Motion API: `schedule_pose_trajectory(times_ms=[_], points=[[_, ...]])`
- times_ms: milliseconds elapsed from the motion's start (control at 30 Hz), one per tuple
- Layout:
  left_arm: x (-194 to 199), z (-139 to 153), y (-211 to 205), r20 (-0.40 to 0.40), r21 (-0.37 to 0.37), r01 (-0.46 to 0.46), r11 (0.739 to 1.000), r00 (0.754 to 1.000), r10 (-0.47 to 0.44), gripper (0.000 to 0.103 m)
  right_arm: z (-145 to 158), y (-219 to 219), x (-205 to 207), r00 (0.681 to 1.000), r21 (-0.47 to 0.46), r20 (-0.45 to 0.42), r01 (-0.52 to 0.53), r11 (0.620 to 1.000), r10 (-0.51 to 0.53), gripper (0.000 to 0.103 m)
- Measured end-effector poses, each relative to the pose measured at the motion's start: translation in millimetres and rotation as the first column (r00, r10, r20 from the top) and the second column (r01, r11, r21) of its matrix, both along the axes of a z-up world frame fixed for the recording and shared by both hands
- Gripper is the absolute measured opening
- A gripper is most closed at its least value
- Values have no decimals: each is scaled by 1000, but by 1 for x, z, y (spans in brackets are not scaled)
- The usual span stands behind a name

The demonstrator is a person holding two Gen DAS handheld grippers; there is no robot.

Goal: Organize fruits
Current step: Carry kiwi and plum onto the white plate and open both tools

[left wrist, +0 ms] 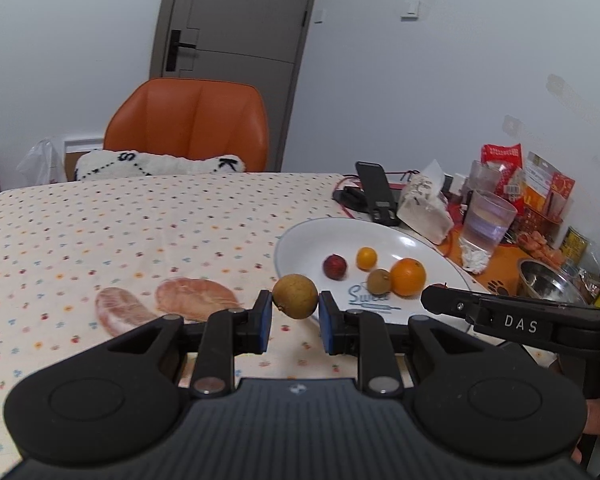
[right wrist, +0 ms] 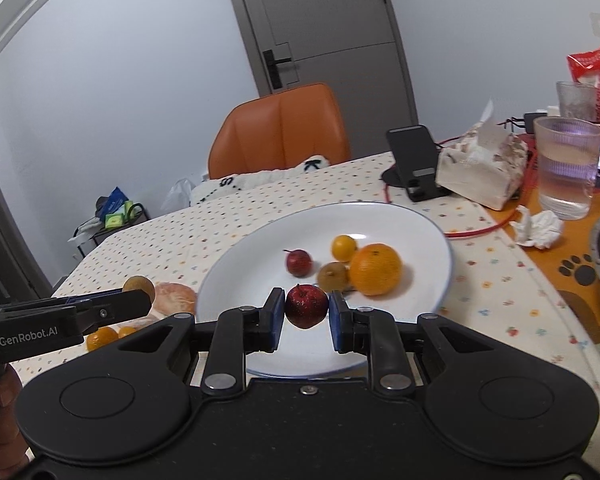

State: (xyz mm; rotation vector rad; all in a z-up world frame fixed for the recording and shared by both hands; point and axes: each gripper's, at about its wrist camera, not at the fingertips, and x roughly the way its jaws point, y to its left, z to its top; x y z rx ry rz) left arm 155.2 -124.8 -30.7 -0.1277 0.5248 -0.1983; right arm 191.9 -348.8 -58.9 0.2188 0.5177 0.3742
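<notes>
Left wrist view: I am holding a brown fruit (left wrist: 295, 296) clamped in the left gripper (left wrist: 294, 312), hovering beside the white plate (left wrist: 308, 236). Right of it, my right gripper (right wrist: 307, 314) is pinching a small red apple (right wrist: 307, 306) over the plate. Both are round; loosening early could send either rolling into the orange (right wrist: 375, 269).
</notes>
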Motion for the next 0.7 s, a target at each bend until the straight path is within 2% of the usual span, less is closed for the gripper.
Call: schedule_pose_trajectory(times_ms=[100, 133, 167, 333, 467, 700], points=[[3, 0, -9, -1, 9, 13, 1000, 1000, -13, 23, -2, -7, 0, 1000, 10, -5, 10, 1000, -10, 23], [4, 0, -11, -2, 12, 17, 1000, 1000, -17, 23, -3, -10, 0, 1000, 16, -8, 10, 1000, -10, 29], [5, 0, -14, -3, 15, 22, 1000, 1000, -22, 23, -3, -12, -1, 1000, 17, -8, 16, 1000, -16, 30], [13, -3, -26, -17, 28, 37, 999, 999, -37, 23, -5, -20, -4, 1000, 35, -8, 19, 999, -19, 30], [17, -3, -35, -20, 33, 44, 998, 999, -44, 23, -5, -26, -8, 1000, 37, -2, 27, 999, -27, 37], [19, 1, -40, 1, 37, 33, 999, 999, -33, 23, -4, -27, -12, 1000, 38, 7, 18, 999, -18, 41]])
